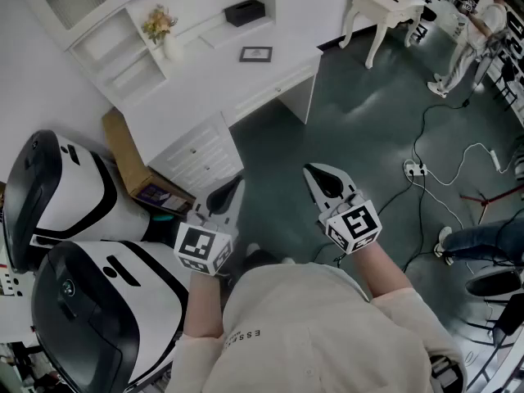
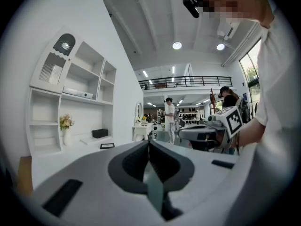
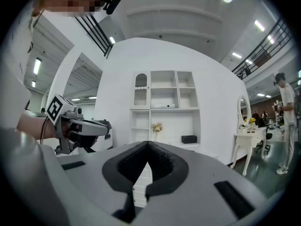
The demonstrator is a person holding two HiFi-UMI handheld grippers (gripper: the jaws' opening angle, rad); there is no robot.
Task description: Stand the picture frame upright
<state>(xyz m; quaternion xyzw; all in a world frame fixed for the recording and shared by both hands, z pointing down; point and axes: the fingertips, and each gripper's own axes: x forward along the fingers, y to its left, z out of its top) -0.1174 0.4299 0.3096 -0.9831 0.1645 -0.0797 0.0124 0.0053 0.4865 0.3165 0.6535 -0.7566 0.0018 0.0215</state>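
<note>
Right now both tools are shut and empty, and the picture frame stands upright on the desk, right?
Not quite. The picture frame lies flat on the desk, as the head view shows. The left tool and right tool are indeed shut and empty.

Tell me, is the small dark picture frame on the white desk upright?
Lying flat: the small dark picture frame faces up on the white desk.

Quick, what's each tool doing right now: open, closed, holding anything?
Left tool: closed, nothing between its jaws.
Right tool: closed, nothing between its jaws.
</note>
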